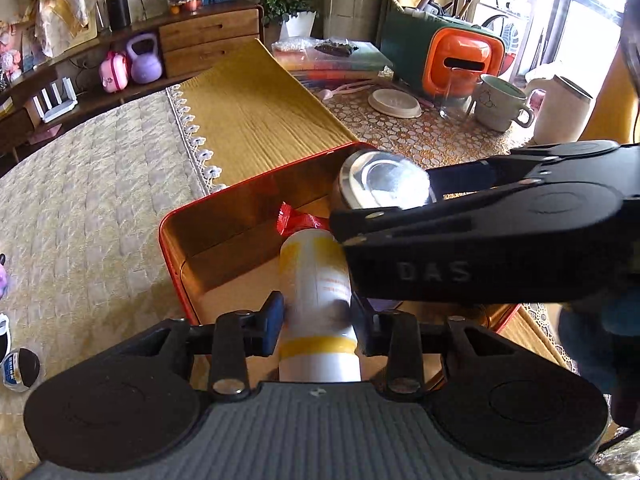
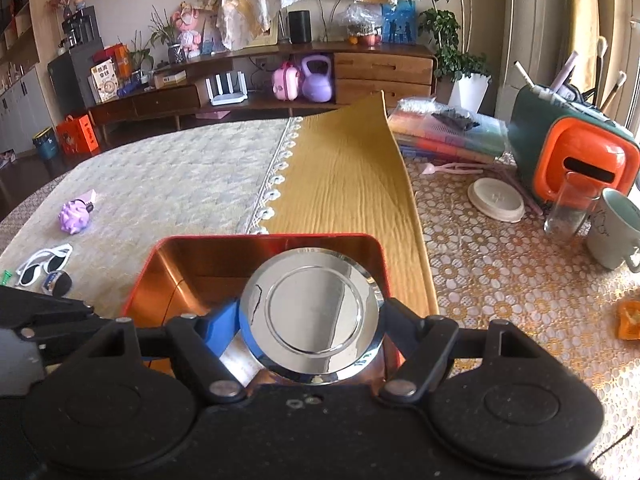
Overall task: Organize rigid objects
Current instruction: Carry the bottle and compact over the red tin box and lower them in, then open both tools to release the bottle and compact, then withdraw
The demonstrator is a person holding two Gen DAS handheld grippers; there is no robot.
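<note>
The near end of the white and yellow bottle [image 1: 318, 300] disappears under the left gripper [image 1: 316, 316], and the right gripper's [image 2: 310, 320] dark body cuts across the right half of the red tin [image 1: 176, 248], so that side of its floor cannot be read. Motion blur smears the print on the bottle.

The left gripper pinches the bottle between its blue pads [image 1: 274, 322], the bottle pointing away into the tin. The right gripper is clamped on a shiny round metal container [image 2: 312, 316], its flat chrome face tipped up over the tin's far right corner. Whether either thing touches the tin's floor I cannot tell. Inside the tin, past the bottle's far end, lies a small red wrapper [image 1: 298, 220]. The walls glow copper on the inside.

The tin sits on a mustard cloth [image 2: 344, 176] with a lace trim, laid over a quilted cream cover [image 2: 160, 168]. Toward that cover's left edge lie white sunglasses [image 2: 42, 264] and a purple toy [image 2: 76, 216]. To the right, on a floral lace tablecloth [image 2: 480, 272], stand a mug [image 2: 614, 232], a glass [image 2: 568, 208], a white lid [image 2: 496, 200] and an orange and green case [image 2: 576, 148] holding brushes. A wooden sideboard [image 2: 380, 72] runs along the far wall.
</note>
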